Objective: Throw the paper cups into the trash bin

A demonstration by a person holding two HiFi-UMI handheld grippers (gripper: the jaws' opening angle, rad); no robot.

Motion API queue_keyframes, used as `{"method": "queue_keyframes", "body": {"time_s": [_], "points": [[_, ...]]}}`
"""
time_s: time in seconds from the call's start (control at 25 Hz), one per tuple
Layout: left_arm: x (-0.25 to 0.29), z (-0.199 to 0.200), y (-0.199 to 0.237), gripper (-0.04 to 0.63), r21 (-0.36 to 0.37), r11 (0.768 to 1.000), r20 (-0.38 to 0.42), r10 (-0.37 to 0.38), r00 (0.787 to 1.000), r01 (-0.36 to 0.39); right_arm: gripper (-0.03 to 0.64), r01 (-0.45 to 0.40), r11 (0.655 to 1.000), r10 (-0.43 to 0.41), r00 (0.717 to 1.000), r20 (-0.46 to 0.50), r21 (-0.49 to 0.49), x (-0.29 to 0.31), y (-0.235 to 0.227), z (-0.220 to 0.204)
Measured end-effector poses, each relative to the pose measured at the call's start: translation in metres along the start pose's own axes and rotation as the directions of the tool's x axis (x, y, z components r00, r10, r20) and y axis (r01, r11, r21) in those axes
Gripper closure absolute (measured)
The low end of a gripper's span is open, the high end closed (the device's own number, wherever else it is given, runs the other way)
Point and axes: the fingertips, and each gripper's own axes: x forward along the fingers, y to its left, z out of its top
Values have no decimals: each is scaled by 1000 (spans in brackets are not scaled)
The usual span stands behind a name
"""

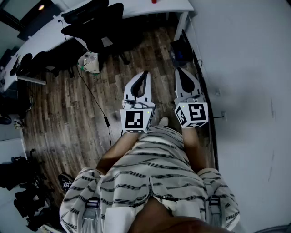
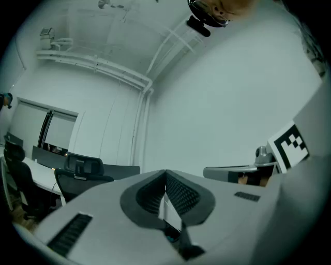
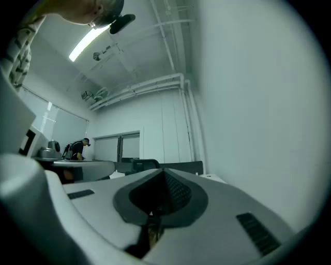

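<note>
No paper cup or trash bin shows in any view. In the head view both grippers are held level in front of a person in a striped shirt, above a wooden floor. The left gripper (image 1: pixel 144 75) has its jaws together with nothing between them. Its own view shows the left gripper (image 2: pixel 165 175) with its dark pads meeting at the tip. Beside it, close to the white wall, the right gripper (image 1: pixel 180 72) is also shut and empty. In its own view the right gripper (image 3: pixel 164 175) points along the wall.
Black office chairs (image 1: pixel 97 27) stand by a long white desk (image 1: pixel 136 7) ahead. A pale bag (image 1: pixel 89 63) and a black cable (image 1: pixel 97 107) lie on the floor. A dark bag (image 1: pixel 181 50) sits against the wall (image 1: pixel 245 68). A person (image 3: pixel 77 149) stands far off.
</note>
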Motion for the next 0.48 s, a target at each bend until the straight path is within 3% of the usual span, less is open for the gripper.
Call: {"method": "queue_keyframes", "body": {"time_s": [0.48], "points": [[44,-17,-29,571,6,1000,-35,27,999,-27,607,-33,999,33,999,11,33,4,-55,-6]]}}
